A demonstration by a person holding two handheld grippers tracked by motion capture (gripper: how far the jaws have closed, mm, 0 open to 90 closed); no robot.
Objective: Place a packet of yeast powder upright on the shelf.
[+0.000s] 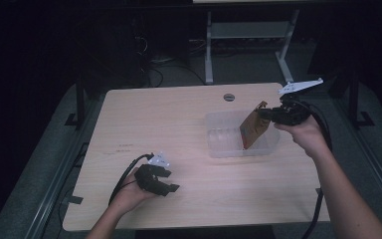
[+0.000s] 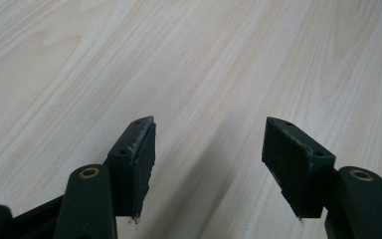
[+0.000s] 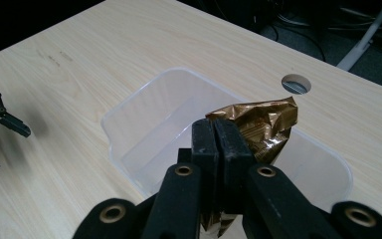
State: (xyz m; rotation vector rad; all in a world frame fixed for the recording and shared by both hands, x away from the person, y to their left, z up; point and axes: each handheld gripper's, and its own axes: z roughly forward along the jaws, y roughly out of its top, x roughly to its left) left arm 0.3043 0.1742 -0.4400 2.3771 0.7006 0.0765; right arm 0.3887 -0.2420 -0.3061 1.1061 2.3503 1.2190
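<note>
The right tongs (image 3: 214, 137) are clamped on a crinkled gold wrapper (image 3: 261, 124), pinching it by one edge so that it hangs over the clear tub (image 3: 129, 129) at the far right of the counter (image 1: 154, 124). In the high view the wrapper (image 1: 252, 129) dips into the tub (image 1: 219, 144) near its right end, though whether its lower edge touches the floor of the tub is hard to tell through the plastic. The left tongs (image 2: 206, 149) stand apart and hold nothing, resting low over bare counter near the front edge, well apart from the tub.

The step looks like dropping the wrapper into the tub. To do it well, the right hand should bring the wrapper lower and toward the tub's middle before letting go, since light foil may cling to a pad or tip over the rim.
</note>
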